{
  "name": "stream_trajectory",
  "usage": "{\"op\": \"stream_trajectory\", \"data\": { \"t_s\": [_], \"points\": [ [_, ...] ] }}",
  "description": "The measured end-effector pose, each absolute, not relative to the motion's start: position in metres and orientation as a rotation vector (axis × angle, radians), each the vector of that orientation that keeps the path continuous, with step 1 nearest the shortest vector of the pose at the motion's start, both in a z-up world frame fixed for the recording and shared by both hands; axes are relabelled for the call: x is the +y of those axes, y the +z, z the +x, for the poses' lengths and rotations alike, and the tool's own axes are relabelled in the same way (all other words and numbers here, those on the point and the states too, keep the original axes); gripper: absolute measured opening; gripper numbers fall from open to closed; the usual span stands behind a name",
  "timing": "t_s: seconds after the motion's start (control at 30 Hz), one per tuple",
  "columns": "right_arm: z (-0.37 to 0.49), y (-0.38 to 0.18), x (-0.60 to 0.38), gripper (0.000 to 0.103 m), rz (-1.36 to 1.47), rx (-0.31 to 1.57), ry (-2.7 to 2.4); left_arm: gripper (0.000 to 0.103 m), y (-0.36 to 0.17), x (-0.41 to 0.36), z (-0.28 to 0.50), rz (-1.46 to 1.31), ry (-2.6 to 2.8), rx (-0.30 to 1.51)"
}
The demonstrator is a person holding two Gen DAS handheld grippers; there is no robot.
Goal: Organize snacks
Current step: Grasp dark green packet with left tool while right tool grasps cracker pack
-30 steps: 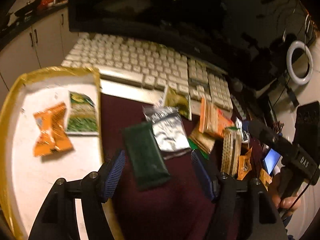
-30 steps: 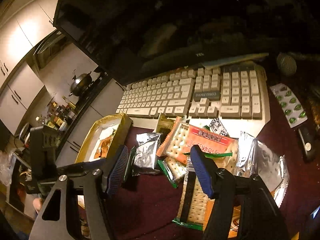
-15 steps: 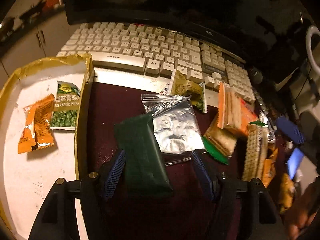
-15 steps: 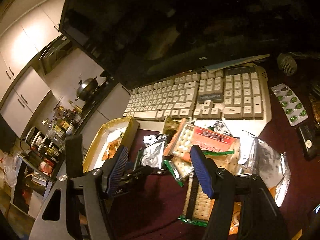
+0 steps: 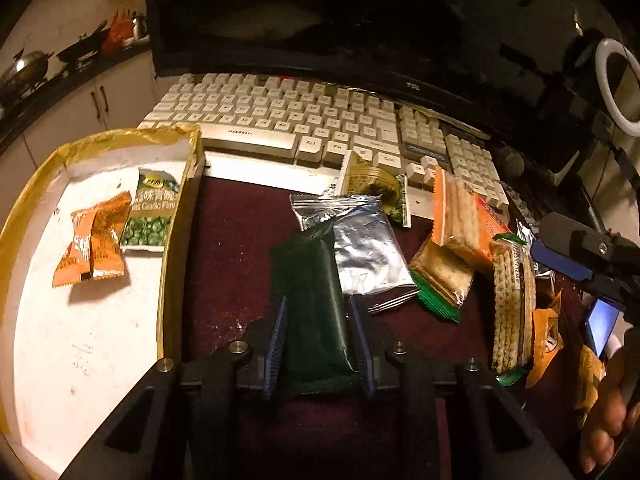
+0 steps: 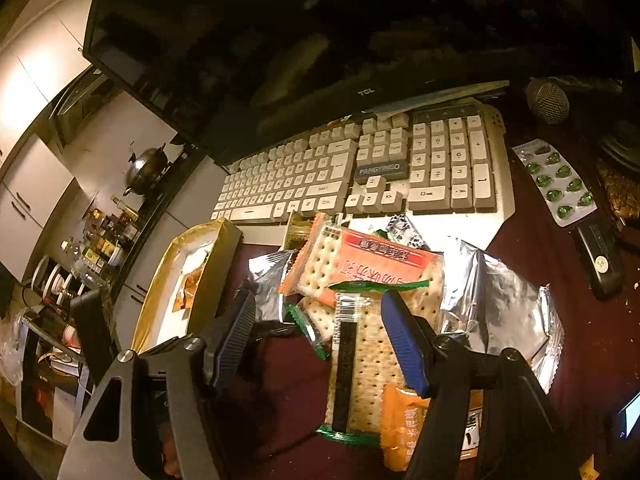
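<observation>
The left gripper (image 5: pixel 320 344) has just been closing and now clamps the green packet (image 5: pixel 316 292), low centre on the mat. Next comes lifting it left into the tray (image 5: pixel 176 240). The right gripper (image 6: pixel 320 340) hangs apart over the crackers (image 6: pixel 364 368).

The room was dim, lit in a warm yellow cast. A dark maroon desk (image 5: pixel 236 248) carried a pale keyboard (image 5: pixel 304 120) in front of a large black monitor (image 5: pixel 320 20), switched off. To the left ran white cabinets (image 6: pixel 32 184) under a dark counter (image 5: pixel 60 76) crowded with a metal kettle (image 6: pixel 146 166) and bottles (image 6: pixel 108 232). At the far right a ring light (image 5: pixel 618 84) glowed white, with a microphone (image 6: pixel 548 100) nearby.
</observation>
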State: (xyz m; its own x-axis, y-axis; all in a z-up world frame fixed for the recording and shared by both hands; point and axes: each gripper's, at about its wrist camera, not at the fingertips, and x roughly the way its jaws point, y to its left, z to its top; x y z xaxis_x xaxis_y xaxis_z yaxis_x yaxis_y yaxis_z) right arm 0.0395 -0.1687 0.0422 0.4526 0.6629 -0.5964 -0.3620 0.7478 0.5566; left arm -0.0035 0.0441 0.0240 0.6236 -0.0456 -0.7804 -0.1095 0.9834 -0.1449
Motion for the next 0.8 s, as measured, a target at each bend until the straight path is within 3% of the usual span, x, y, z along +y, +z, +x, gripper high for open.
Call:
{"op": "stream_trajectory", "data": {
  "t_s": [0.07,0.13,0.2,0.27,0.33,0.67,0.8],
  "points": [
    [0.039,0.043,-0.169,0.065,0.377,0.9,0.655,0.044,0.02,0.045,-0.001,-0.184,0.049,0.924],
    [0.038,0.043,-0.17,0.067,0.375,0.903,0.649,0.044,0.018,0.043,0.001,-0.168,0.051,0.921],
    [0.037,0.043,-0.172,0.069,0.375,0.913,0.633,0.039,0.019,0.041,0.001,-0.149,0.061,0.915],
    [0.037,0.043,-0.172,0.071,0.369,0.921,0.618,0.023,0.024,0.038,-0.001,-0.125,0.076,0.885],
    [0.036,0.043,-0.171,0.073,0.353,0.928,0.609,0.019,0.029,0.037,-0.005,-0.109,0.08,0.87],
    [0.037,0.033,-0.158,0.075,0.201,0.953,0.505,0.016,0.035,0.036,-0.028,-0.121,0.019,0.856],
    [0.028,0.03,-0.135,0.084,0.022,0.932,0.469,0.016,0.031,0.041,-0.03,-0.132,0.018,0.864]
  ]
}}
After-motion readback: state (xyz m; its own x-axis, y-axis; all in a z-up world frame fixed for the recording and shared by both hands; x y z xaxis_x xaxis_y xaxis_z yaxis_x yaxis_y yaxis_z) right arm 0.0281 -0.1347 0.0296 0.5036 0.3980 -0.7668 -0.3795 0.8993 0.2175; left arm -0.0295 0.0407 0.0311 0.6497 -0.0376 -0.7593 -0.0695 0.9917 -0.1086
